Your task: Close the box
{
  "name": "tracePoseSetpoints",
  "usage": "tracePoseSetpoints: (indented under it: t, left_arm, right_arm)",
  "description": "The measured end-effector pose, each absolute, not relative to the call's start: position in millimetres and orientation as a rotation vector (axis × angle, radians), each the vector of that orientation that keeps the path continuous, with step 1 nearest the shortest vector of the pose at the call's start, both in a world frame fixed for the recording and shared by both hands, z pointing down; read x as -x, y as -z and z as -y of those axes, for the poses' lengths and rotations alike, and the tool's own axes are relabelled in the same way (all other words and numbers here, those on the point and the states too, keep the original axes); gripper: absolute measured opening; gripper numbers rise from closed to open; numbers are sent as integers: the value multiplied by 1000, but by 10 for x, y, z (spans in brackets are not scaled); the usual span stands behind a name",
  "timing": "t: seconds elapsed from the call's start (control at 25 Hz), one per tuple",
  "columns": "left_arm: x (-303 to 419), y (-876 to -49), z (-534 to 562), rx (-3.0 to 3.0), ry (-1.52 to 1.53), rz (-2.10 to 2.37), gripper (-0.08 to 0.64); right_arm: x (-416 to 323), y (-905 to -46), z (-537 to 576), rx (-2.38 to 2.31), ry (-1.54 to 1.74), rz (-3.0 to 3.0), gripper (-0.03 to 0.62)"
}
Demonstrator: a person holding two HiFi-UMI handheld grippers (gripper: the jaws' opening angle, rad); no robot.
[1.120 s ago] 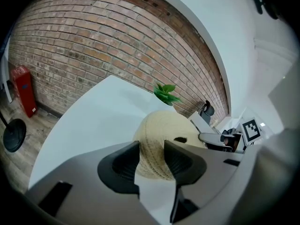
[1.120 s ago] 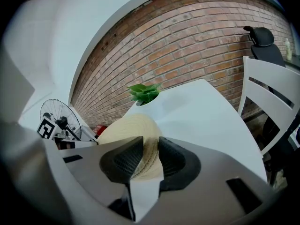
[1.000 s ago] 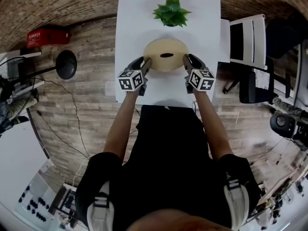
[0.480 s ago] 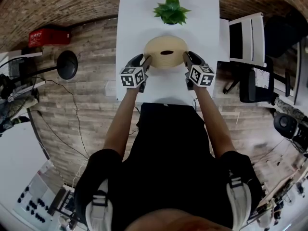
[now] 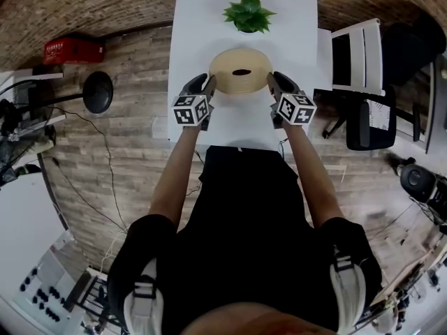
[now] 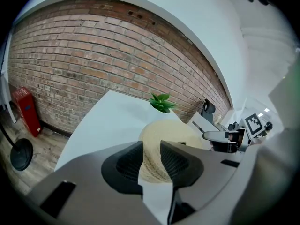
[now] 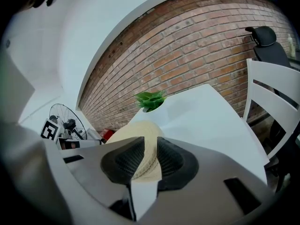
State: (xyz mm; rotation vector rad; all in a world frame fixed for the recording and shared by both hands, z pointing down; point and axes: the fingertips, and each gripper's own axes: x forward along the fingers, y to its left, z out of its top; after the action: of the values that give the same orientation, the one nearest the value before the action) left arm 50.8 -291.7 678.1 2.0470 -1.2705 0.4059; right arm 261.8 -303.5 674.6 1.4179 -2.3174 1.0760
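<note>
A round woven beige box [image 5: 241, 72] with a dark oval slot in its lid stands on the white table [image 5: 241, 128]. My left gripper [image 5: 208, 84] is at its left side and my right gripper [image 5: 272, 81] at its right side, fingertips at the box's wall. In the left gripper view the jaws [image 6: 151, 158] are closing, and the woven wall [image 6: 168, 135] shows through the narrow gap. The right gripper [image 7: 151, 161] is closing too, with the box [image 7: 136, 132] just ahead. Neither pair of pads visibly pinches anything.
A green potted plant [image 5: 248, 11] stands behind the box at the table's far end. A white chair [image 5: 360, 54] is right of the table. On the wooden floor to the left are a fan [image 5: 96, 93] and a red case [image 5: 70, 49].
Both grippers and the box sit slightly higher in the head view than a second ago. The grippers still flank the box on both sides.
</note>
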Motion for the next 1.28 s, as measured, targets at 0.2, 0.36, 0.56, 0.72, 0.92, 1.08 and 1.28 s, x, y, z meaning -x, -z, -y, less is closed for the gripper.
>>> tracePoseSetpoints:
  t: [0.2,0.36,0.56,0.72,0.92,1.08,1.28]
  left_arm:
    - [-516,-6672,2862,-2069,-390,1309,76]
    - [-517,-6560,2754,-2098,-388,1332,54]
    - [-481,-6474,2691,-2101,-362,1352,29]
    - [-495,-6437,2622,-2100,-337,1341,26]
    - [-499,-6402,2564,-2117,-345,1314,25]
    - [-450,-6366,2549,-2111,-317,1306,23]
    - [-386,-6334,2503,-2123,-322,1278,23]
  right_arm:
    - [-2600,-6624,2963,-1376,-1008,2384,3]
    - [-2560,-6559,2848,-1305,-943,2432,-2]
    - [-2554,-6525,2766,-1306,-930,2444,-3]
    - [-2546,-6500,2698,-1304,-915,2448,-3]
    - [-2507,-6462,2626,-1291,-868,2438,-3]
    - [-2528,-6476,2585,-1315,-882,2403,-3]
    - [-2540,-6465,2519,-1363,-859,2350,-3]
